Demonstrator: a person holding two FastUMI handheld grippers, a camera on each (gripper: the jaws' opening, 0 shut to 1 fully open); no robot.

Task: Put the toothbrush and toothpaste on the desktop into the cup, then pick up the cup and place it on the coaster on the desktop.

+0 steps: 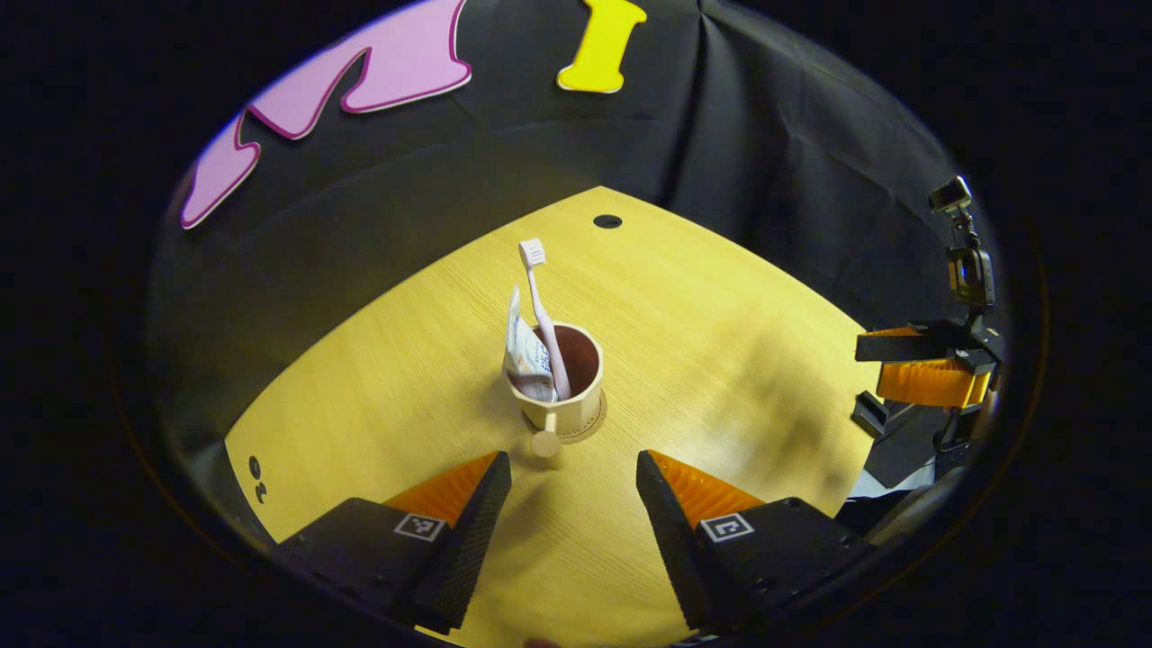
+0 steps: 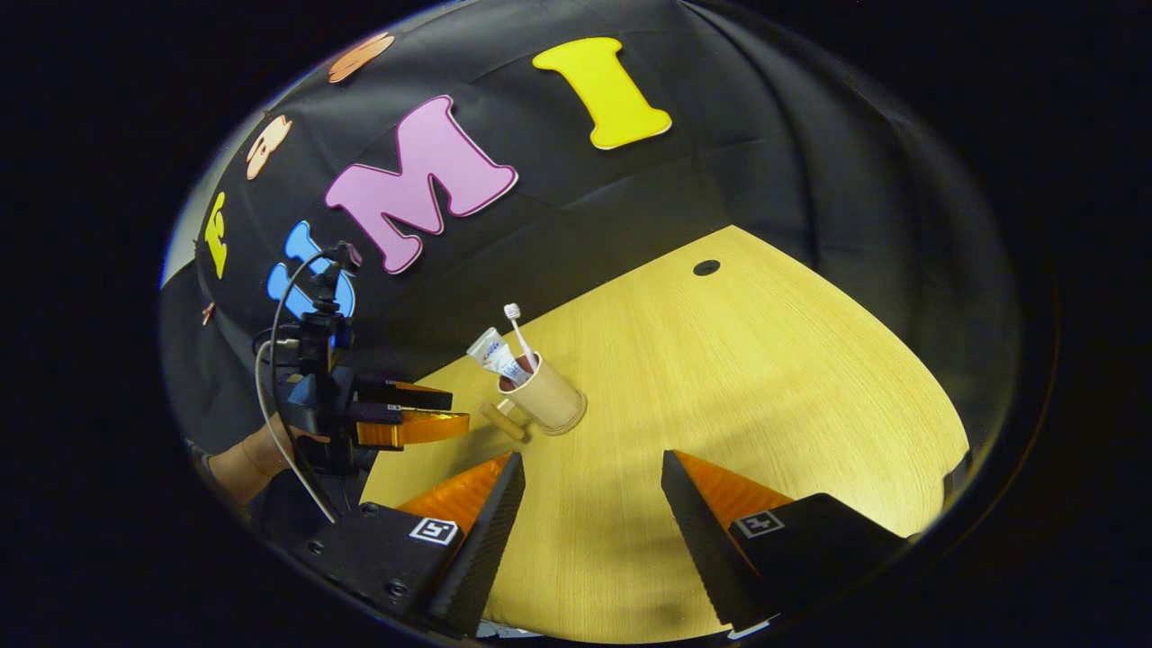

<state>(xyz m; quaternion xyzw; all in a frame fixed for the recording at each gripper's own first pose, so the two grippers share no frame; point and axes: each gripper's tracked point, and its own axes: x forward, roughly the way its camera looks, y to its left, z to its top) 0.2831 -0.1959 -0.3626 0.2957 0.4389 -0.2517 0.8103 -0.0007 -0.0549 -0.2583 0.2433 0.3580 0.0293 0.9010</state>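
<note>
A: The cup (image 1: 560,382) is standing upright on the coaster (image 1: 596,423) near the middle of the desk (image 1: 720,360), holding the toothbrush (image 1: 543,310) and toothpaste (image 1: 525,355).

B: So the task is looking finished?

A: It is appearing so; the placing step is closing out. The left tool (image 1: 573,495) is hovering short of the cup handle (image 1: 546,436), fingers spread and gripping nothing. The right tool (image 2: 589,499) is likewise gaping, well apart from the cup.

B: And the next move?

A: Probably just backing away without nudging the handle.

B: The brush?

A: Its long axis is standing near-vertical, head up, leaning toward the booth wall alongside the tube.
</note>
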